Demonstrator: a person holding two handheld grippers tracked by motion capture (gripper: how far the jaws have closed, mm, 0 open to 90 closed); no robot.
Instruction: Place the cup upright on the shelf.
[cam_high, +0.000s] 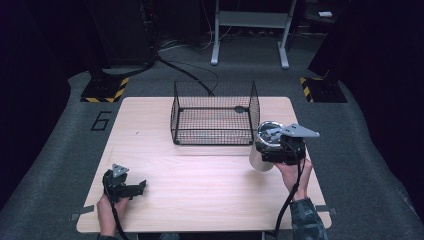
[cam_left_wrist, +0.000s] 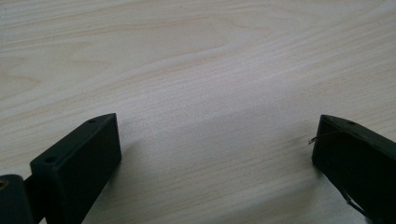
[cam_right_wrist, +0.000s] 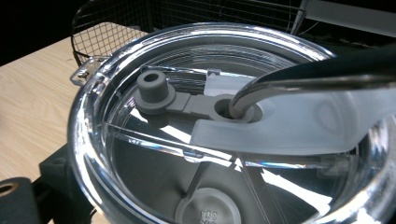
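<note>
Presently we list one silver metal tumbler with a clear plastic lid (cam_high: 262, 152), carried at the right side of the pale wooden table (cam_high: 200, 200), just beside the near right corner of the black wire mesh basket (cam_high: 215, 114). Our right gripper (cam_high: 272, 145) is closed around the tumbler's body, one black jaw showing against its side in the right gripper view, where the lid (cam_right_wrist: 140, 154), its grey stopper (cam_right_wrist: 152, 91) and a bent metal straw (cam_right_wrist: 289, 84) sit close under the camera. We judge the step in hand to be the carry toward the basket; the next move would call for lifting the tumbler above the basket's rim, bringing it over the open top, and lowering it upright before letting go. Right forearm reaches forward from the table's near edge, hand beneath the gripper, tumbler leaning slightly. Our left gripper (cam_high: 131, 189) rests low at the near left of the table, jaws spread wide over bare wood, holding nothing, well apart from the basket.
</note>
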